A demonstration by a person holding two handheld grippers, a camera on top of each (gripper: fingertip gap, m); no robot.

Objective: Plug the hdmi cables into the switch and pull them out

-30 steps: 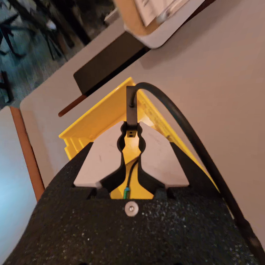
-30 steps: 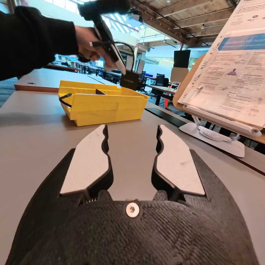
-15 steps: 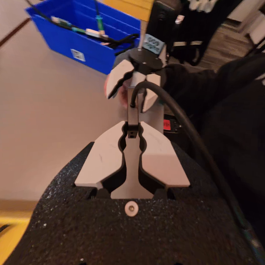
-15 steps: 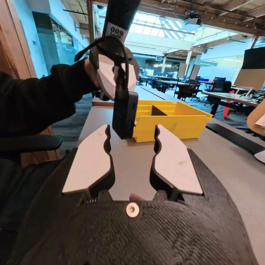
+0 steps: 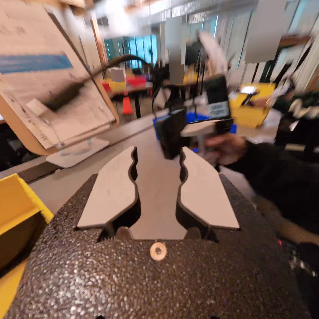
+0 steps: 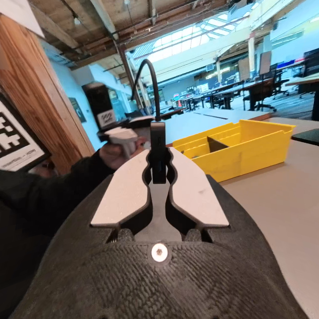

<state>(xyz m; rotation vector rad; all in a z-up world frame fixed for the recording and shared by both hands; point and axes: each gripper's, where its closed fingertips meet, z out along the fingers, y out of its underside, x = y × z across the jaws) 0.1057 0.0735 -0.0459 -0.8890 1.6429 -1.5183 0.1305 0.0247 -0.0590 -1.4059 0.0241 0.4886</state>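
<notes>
My right gripper [image 6: 158, 151] is shut on the black switch [image 6: 158, 138] and holds it upright above the grey table [image 6: 259, 198]. The switch's short black cable [image 6: 151, 77] arcs up from its top. In the left wrist view my left gripper [image 5: 158, 150] is open and empty. The switch [image 5: 172, 133] hangs just ahead of it, in the right gripper's fingers [image 5: 198, 127]. The cable's plug end [image 5: 60, 98] swings blurred in the air to the left. The left gripper [image 6: 120, 139] also shows in the right wrist view, left of the switch.
A yellow divided bin [image 6: 241, 146] stands on the table right of the switch; its corner shows in the left wrist view [image 5: 17, 198]. A document stand [image 5: 51, 86] is at the back left. A blue bin [image 5: 198, 119] sits behind the switch. A dark sleeve [image 5: 267, 172] crosses the right.
The left gripper has let go of the switch and opened. The right gripper has closed on the switch and now holds it. Both views have swung round.
</notes>
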